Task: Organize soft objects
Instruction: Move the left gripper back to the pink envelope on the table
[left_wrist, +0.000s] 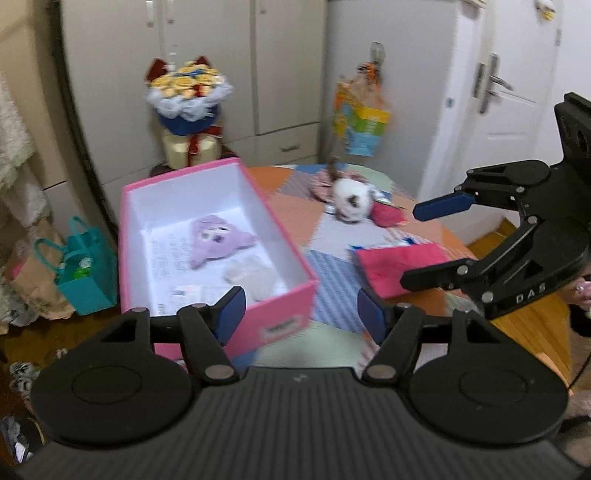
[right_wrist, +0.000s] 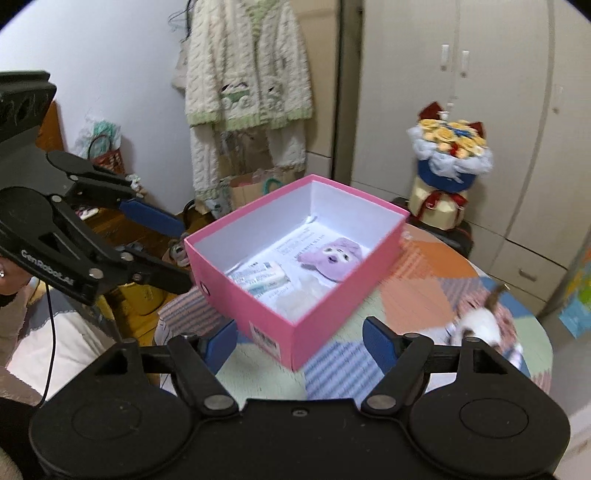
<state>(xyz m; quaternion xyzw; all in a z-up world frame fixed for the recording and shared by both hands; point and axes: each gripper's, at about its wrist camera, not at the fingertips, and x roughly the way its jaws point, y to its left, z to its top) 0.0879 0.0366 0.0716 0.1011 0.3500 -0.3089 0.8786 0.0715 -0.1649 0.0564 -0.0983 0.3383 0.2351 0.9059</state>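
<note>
A pink box (left_wrist: 284, 312) with a white inside stands on the round table (left_wrist: 332, 310); it also shows in the right wrist view (right_wrist: 317, 332). A purple plush (left_wrist: 216, 242) and a pale soft item (left_wrist: 249, 277) lie in it, on printed paper. A white plush (left_wrist: 349, 201), a red soft thing (left_wrist: 386, 214) and a pink cloth (left_wrist: 391, 264) lie on the table to the right. My left gripper (left_wrist: 301, 314) is open and empty above the box's near corner. My right gripper (left_wrist: 410, 243) is open and empty over the pink cloth; in its own view the right gripper (right_wrist: 299, 341) hangs by the box.
A patchwork cloth (right_wrist: 424, 280) covers the table. A flower bouquet (left_wrist: 188, 96) stands behind the box before white cupboards. Teal and paper bags (left_wrist: 85, 266) sit on the floor at left. A knitted garment (right_wrist: 247, 74) hangs on the wall. A door (left_wrist: 509, 92) is at right.
</note>
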